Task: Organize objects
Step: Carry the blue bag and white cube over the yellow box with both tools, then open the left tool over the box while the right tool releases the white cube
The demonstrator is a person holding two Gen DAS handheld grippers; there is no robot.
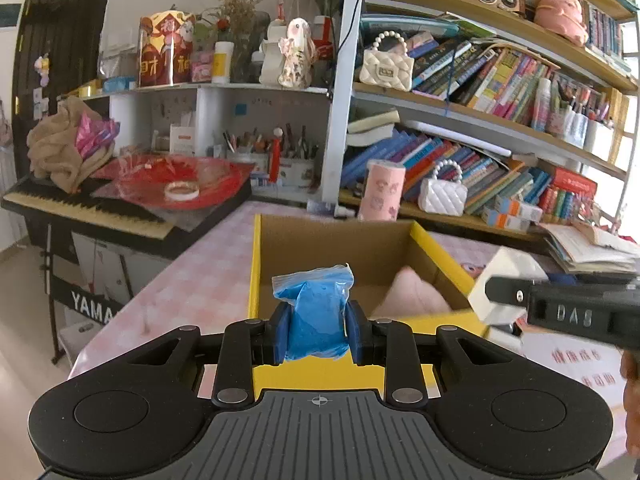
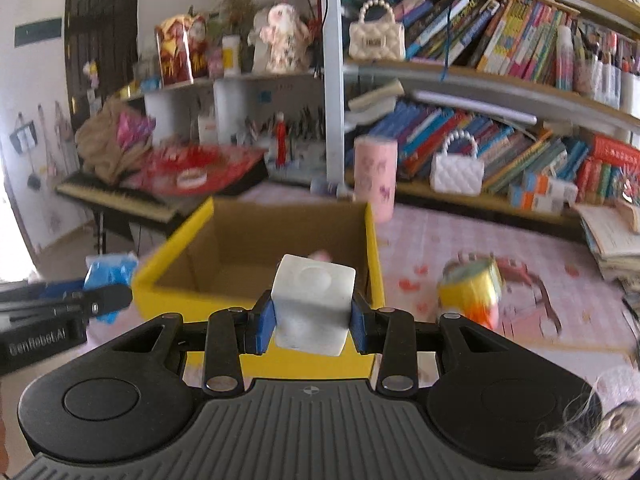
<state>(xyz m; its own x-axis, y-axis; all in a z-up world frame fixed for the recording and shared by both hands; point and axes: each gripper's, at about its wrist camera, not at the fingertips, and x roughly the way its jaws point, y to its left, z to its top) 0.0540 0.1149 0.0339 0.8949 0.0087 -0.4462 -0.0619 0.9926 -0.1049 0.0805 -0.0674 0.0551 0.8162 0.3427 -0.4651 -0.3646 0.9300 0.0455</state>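
I hold a pair of tongs in each hand above a table (image 2: 460, 232) covered in pink checked cloth, with an open cardboard box (image 1: 400, 248), yellow on the outside, standing just ahead of both. My left tongs (image 1: 318, 332) are closed narrowly on a small clear bag of blue material (image 1: 316, 312), pinched low down so that most of the bag stands free above the blue pads, near the box's front wall. My right tongs (image 2: 312, 322) are closed on a white cube (image 2: 314, 304) with a round dimple on its face, held by two opposite sides just before the box's near rim. Something soft and pink (image 1: 412, 292) already lies inside the box. I judge that both items are meant for the box. The bag is soft and slippery-looking, so it could slide or sag out of the pads if I tilt or jolt it. The cube looks smooth and could twist loose. The two tongs sit close together, so they might knock each other or clip the box rim and shove the box along the table. A yellow can (image 2: 472, 292) stands just beside the box on the right and could be bumped over.
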